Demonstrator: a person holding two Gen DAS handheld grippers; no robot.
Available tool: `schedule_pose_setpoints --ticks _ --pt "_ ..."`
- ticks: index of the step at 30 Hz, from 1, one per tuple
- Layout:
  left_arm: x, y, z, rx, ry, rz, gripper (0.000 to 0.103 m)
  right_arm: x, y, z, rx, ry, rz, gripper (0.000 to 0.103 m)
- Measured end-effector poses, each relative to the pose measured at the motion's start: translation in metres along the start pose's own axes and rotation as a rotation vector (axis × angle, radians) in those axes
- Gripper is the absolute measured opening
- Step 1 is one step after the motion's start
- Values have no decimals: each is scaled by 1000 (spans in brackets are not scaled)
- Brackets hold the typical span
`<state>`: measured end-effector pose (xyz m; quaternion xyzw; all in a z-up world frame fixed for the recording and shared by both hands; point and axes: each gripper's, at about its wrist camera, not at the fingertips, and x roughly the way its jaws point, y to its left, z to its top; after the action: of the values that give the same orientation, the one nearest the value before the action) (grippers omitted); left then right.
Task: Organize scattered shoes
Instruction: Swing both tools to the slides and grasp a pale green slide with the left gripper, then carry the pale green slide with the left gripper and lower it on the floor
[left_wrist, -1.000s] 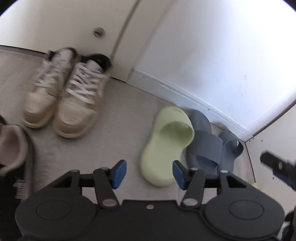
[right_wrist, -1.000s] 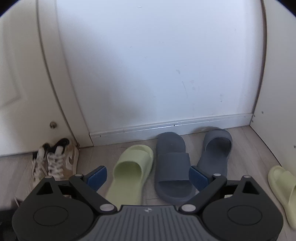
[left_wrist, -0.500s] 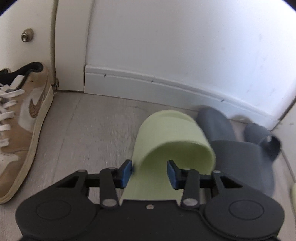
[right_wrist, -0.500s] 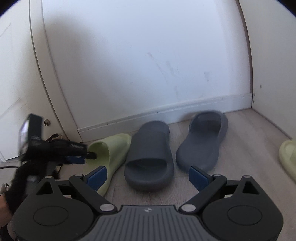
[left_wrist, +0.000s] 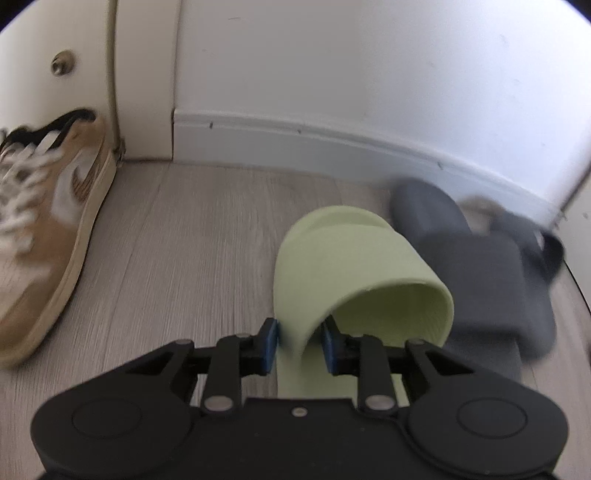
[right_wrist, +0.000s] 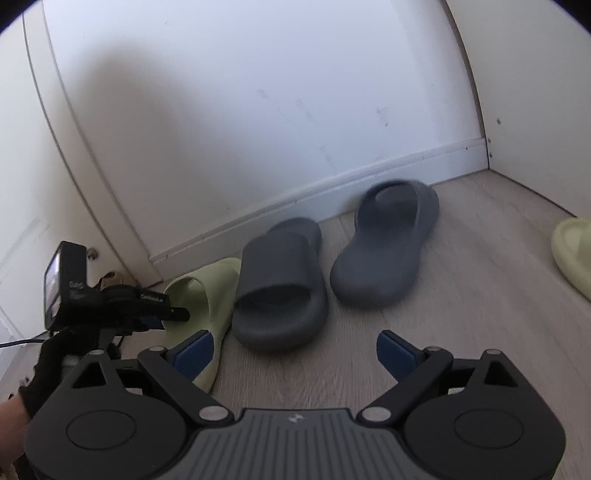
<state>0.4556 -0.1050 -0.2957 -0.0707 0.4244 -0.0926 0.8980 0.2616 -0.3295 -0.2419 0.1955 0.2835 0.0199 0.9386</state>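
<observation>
The pale green foam slide sandal (left_wrist: 354, 258) is now being pinched by the left tongs (left_wrist: 300, 341): the blue pads are closing on the left side wall of its strap, one pad outside, the other inside the foot opening. Half a second ago the pads were standing apart on either side of the heel; a second ago the tongs were hanging well back over the floor. So the reach is over and the grasp is being made, and, by my judgement, lifting or dragging this sandal toward its mate is the step in hand.

The sandal is lying flat on the grey wood-look floor (left_wrist: 192, 236), directly ahead of the left tongs. Its long axis is running straight away from them, toe pointing at the white baseboard (left_wrist: 295, 142), heel toward the tongs.

Just right of it, touching or nearly so, a dark grey foam slide sandal (left_wrist: 476, 269) is lying parallel. Left of the tongs, well apart, a tan lace-up sneaker (left_wrist: 51, 221) is resting by the door.

The right tongs (right_wrist: 293, 350) are hovering spread wide, gripping nothing, facing the grey pair; a second pale green sandal (right_wrist: 572, 251) is lying far to their right.
</observation>
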Motion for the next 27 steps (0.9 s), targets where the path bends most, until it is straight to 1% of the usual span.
schedule_pose_setpoints --ticks 3,5,7,10,12,15,18,19,20,21,22,24,25,27 --pt "-23 2 -28 -15 14 -17 27 -12 7 -11 -35 18 9 95" --pt "-35 0 -42 -21 24 -21 27 -22 10 -18 -31 35 17 95" --pt "-56 -3 -67 -21 48 -24 27 -33 12 -23 -21 50 20 95" --pt "-75 -13 -89 28 64 -22 27 -52 13 -30 -13 57 23 95" --pt "-85 -16 -99 47 71 -20 27 -60 13 -35 -9 68 27 95" --pt "-93 -15 -102 49 97 -23 27 -74 15 -48 -22 120 33 95" --pt "-110 -13 -103 47 87 -44 36 -82 19 -60 -69 184 38 95" --pt "-122 -12 -104 48 77 -50 39 -85 20 -65 -88 201 42 93" --pt "-130 -12 -105 50 72 -54 39 -86 22 -69 -107 214 46 90" --pt "-140 -10 -107 51 70 -61 40 -87 25 -72 -125 226 51 78" --pt "-149 -9 -110 52 68 -69 40 -87 30 -77 -167 252 54 62" --pt "-160 -9 -114 52 67 -77 41 -81 41 -85 -238 286 68 44" --pt "-172 -6 -118 50 69 -83 41 -77 46 -89 -270 300 75 27" --pt "-188 -3 -125 50 74 -72 42 -69 55 -94 -321 328 91 6"
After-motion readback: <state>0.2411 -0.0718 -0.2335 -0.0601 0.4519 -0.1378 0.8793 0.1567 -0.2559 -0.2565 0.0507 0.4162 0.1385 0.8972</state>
